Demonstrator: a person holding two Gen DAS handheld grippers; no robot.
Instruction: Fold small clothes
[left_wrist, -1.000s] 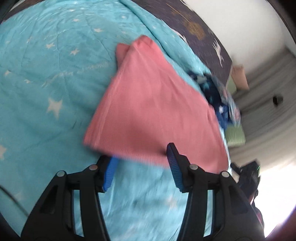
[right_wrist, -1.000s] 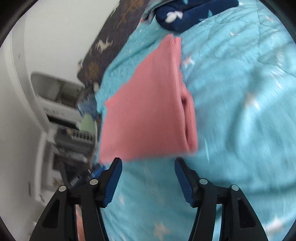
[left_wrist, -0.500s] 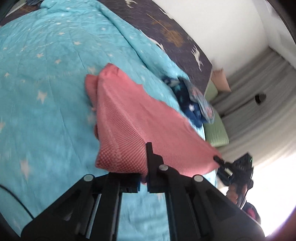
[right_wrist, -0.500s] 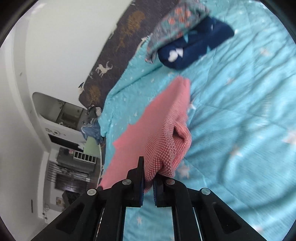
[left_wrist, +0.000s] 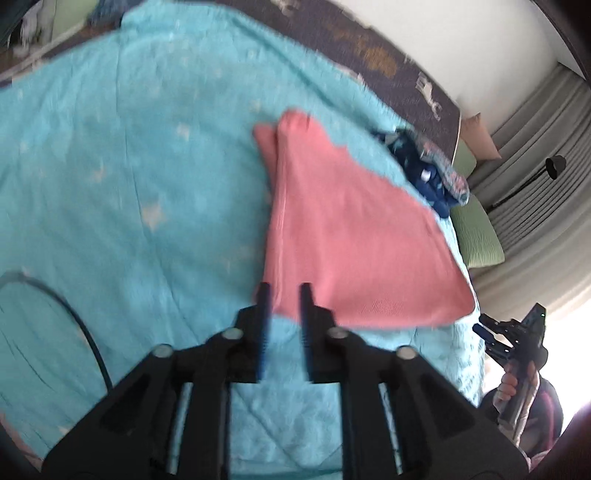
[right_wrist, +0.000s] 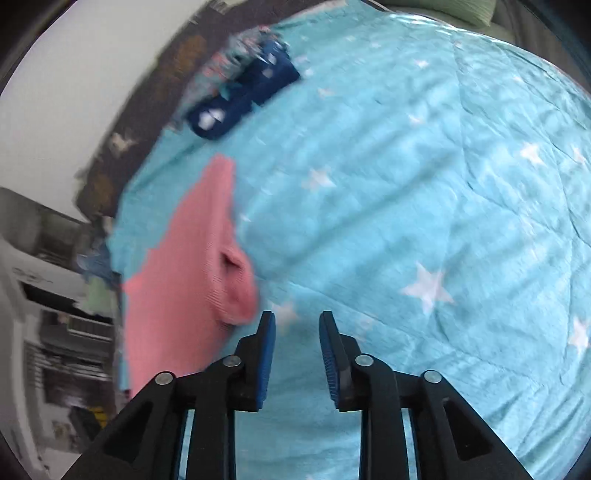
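Note:
A pink knit garment (left_wrist: 351, 236) lies folded flat on the teal star-print bed cover (left_wrist: 129, 166). My left gripper (left_wrist: 284, 291) is at the garment's near left corner. Its jaws are opening, and the corner's edge lies between the blue pads without being pressed. In the right wrist view the same garment (right_wrist: 184, 266) lies to the left with a small fold bulging at its near end. My right gripper (right_wrist: 297, 317) hangs just right of that end over bare cover (right_wrist: 406, 184). Its jaws are opening with nothing between them.
A pile of navy and patterned clothes (left_wrist: 424, 173) (right_wrist: 243, 96) lies beyond the garment by the dark headboard. A green pillow (left_wrist: 476, 232) and grey curtains are at the right. A black cable (left_wrist: 74, 317) crosses the near left. A hand (left_wrist: 511, 384) holds the other gripper at the bed's edge.
Half a second ago both grippers were shut on the lifted near edge of the pink garment. Now both have parted their jaws, the garment lies flat, and the right gripper has moved off it.

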